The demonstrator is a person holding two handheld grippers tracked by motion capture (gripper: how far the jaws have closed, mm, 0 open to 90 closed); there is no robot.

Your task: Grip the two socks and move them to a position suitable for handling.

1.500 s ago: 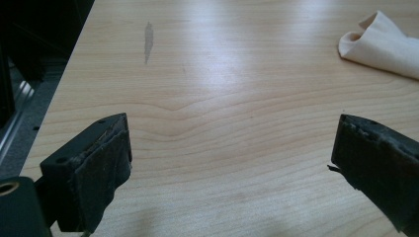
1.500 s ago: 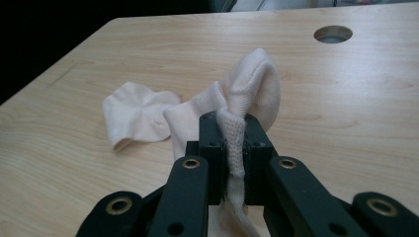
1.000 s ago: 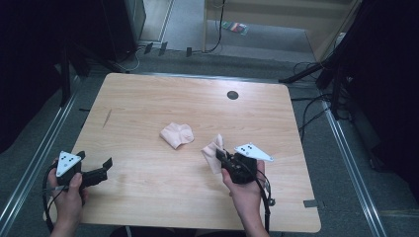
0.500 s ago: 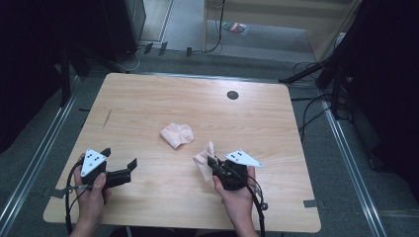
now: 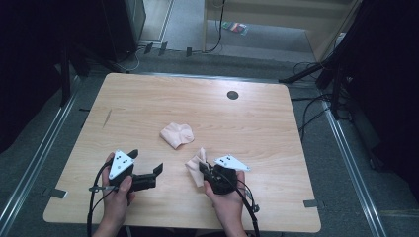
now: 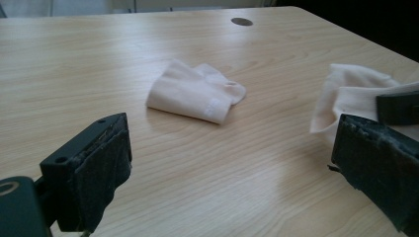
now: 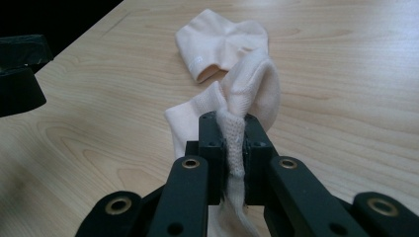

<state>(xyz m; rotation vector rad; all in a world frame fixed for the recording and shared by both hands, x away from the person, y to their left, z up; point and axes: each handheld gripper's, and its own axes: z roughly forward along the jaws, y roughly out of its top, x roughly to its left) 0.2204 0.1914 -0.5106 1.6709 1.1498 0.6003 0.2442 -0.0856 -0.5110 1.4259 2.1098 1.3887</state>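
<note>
Right gripper view has the right tongs (image 7: 232, 148) clamped tight on a pale pink sock (image 7: 237, 98), a bunched strip of its knit pinched between the two black jaws while the rest of it humps forward and touches the worktop (image 7: 346, 74). Beyond it, apart from the held one, a second sock (image 7: 222, 39) lies folded flat on the wood. From the high view, the held sock sits at the near middle of the worktop, just left of the right hand (image 5: 225, 197), with the folded sock a little farther out toward the centre. The left tongs (image 5: 148, 177) stand wide open with nothing between the jaws, low over the wood, possibly resting on it, pointing toward the held sock and near it without touching.
</note>
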